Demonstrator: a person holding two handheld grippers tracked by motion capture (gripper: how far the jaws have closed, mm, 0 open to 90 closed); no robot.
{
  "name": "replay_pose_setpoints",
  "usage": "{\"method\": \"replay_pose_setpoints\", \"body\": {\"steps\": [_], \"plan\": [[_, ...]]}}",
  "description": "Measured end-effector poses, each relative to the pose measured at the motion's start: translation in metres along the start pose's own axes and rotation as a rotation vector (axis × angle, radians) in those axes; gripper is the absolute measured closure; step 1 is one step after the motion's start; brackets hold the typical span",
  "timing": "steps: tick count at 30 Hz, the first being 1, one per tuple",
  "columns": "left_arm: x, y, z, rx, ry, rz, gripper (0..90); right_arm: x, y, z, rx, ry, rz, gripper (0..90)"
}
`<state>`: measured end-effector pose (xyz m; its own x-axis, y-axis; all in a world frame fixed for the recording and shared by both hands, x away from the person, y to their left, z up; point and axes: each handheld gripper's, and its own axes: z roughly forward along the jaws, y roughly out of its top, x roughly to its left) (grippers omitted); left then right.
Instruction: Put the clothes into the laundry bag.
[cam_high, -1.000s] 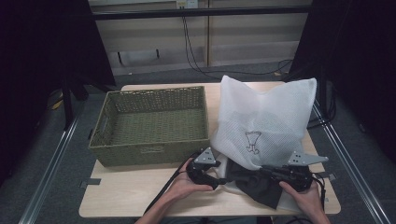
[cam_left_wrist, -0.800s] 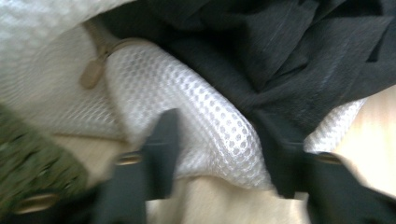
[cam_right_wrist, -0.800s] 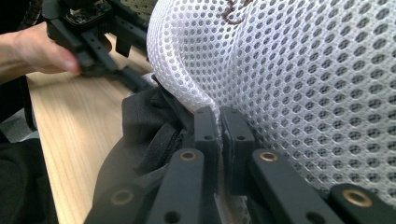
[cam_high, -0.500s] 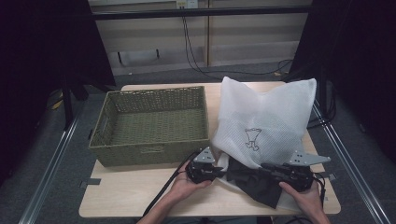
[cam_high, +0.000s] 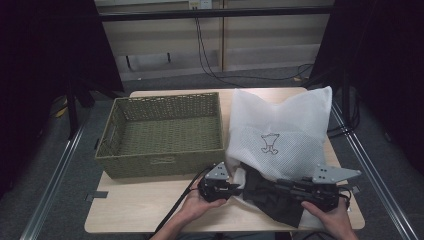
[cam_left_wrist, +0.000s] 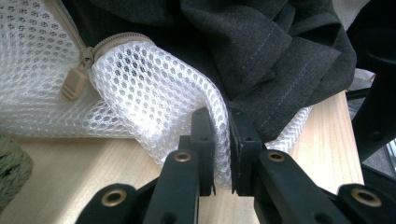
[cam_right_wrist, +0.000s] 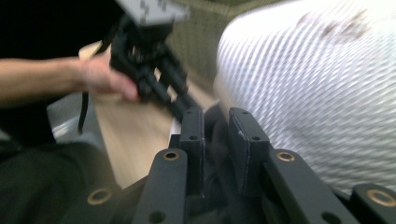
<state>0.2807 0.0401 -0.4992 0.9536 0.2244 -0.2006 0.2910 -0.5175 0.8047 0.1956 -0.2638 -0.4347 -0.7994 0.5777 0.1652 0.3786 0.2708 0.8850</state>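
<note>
While the white mesh laundry bag (cam_high: 280, 135) lies on the right half of the table (cam_high: 140, 210), we hold its near, open end with both grippers. Our left gripper (cam_high: 239, 188) sits at the bag's near left corner; in the left gripper view its jaws are pinched shut on a fold of the mesh rim (cam_left_wrist: 187, 102) — the netting passes straight between the two pads. A beige zipper pull (cam_left_wrist: 74, 84) hangs from the zip track just to the left of that fold. Behind the rim, a dark grey garment (cam_left_wrist: 261, 51) spills out of the opening, its stitched hem draped toward the right.

Our right gripper (cam_high: 280, 185) reaches in from the near right, pointing left toward the garment (cam_high: 270, 197). In the right gripper view its jaws stand narrowly apart, having just been closing, with dark cloth (cam_right_wrist: 219, 154) lying in the gap — the frame is blurred, so we cannot tell whether the pads press on it.

From above, the garment lies partly outside the bag on the near edge of the table, between the two grippers. A green woven basket (cam_high: 165, 132) stands on the left half of the table, just beside the bag, with its near wall close to our left gripper.
</note>
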Motion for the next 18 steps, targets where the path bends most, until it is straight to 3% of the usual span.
{"method": "replay_pose_setpoints", "body": {"steps": [6, 10, 13, 18], "plan": [[0.002, 0.001, 0.001, -0.008, 0.000, -0.003, 82.0, 0.002, -0.014, 0.023, 0.085, 0.074, 0.010, 72.0], [0.002, 0.000, 0.001, -0.009, -0.002, -0.009, 82.2, 0.005, -0.021, 0.035, 0.167, 0.097, 0.001, 77.2], [0.000, 0.000, 0.000, -0.012, -0.001, -0.013, 82.6, -0.003, -0.029, 0.047, 0.232, 0.054, 0.004, 79.9], [0.000, -0.001, 0.000, -0.004, 0.007, 0.004, 82.7, -0.016, -0.027, 0.055, 0.223, -0.009, 0.021, 80.3]]}}
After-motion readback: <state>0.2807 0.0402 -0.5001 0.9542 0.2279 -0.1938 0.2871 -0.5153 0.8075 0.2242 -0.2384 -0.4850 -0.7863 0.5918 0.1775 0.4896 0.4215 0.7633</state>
